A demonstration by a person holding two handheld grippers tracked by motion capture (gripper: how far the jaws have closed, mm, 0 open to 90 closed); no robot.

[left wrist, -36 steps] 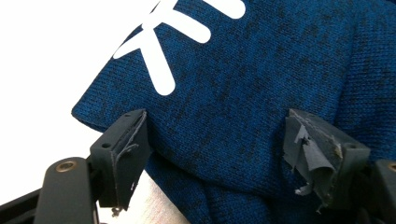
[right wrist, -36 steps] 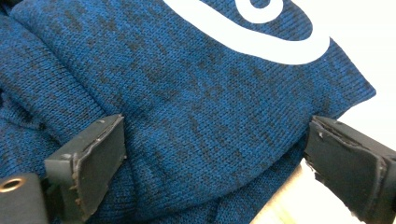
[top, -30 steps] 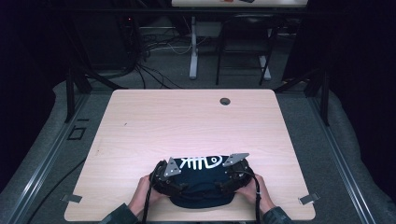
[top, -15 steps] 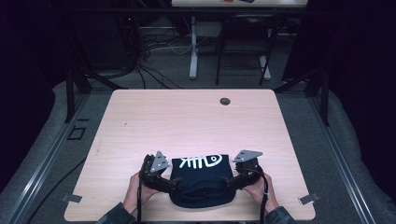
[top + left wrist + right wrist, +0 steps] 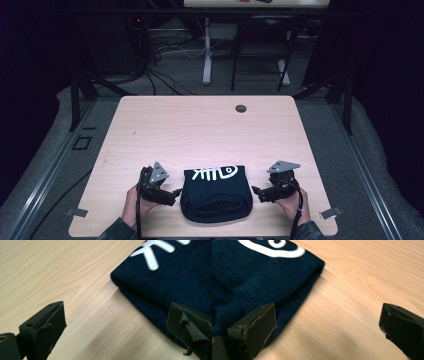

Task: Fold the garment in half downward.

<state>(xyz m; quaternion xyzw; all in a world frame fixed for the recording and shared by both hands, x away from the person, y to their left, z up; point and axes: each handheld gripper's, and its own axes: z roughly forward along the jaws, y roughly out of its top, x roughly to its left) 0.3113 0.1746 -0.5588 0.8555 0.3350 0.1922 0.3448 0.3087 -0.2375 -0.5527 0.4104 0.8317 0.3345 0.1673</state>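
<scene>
The shirt (image 5: 175, 272) runs off the top and right edges in the left gripper view, cropping its white print (image 5: 160, 252). Beyond the table (image 5: 200, 130), the floor clutter is too dark to tell.

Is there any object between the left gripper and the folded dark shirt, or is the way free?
Nothing visible stands between them. The left gripper is open just beside the left edge of the folded shirt, with bare table in the gap. The right gripper, also open, sits at the shirt's other side.
</scene>
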